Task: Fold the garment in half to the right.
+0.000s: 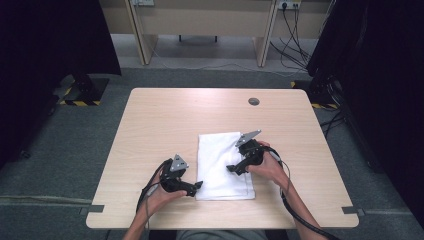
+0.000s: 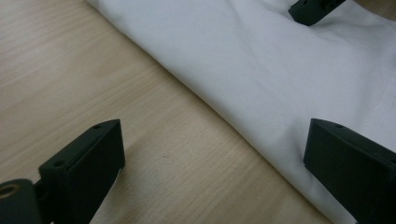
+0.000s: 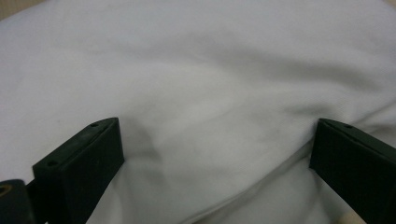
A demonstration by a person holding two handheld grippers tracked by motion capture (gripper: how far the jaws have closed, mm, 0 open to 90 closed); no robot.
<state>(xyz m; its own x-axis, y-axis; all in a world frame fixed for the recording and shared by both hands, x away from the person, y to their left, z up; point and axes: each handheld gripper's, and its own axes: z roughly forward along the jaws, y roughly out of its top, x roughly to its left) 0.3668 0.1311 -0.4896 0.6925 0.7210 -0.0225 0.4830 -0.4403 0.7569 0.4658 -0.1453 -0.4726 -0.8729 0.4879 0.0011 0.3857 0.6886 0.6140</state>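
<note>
Although folded flat near the desk's (image 1: 150,115) front edge, the cloth (image 1: 220,162) looks light, soft and limp, best pinched at a hem or corner. From the left claw (image 2: 212,175), jaws apart, the cloth's edge runs between them. From the right claw (image 3: 215,172), spread over wrinkles, layers underneath stay hidden.

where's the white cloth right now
In the high view the folded white cloth lies on the table near its front edge, between the left gripper and the right gripper.
</note>
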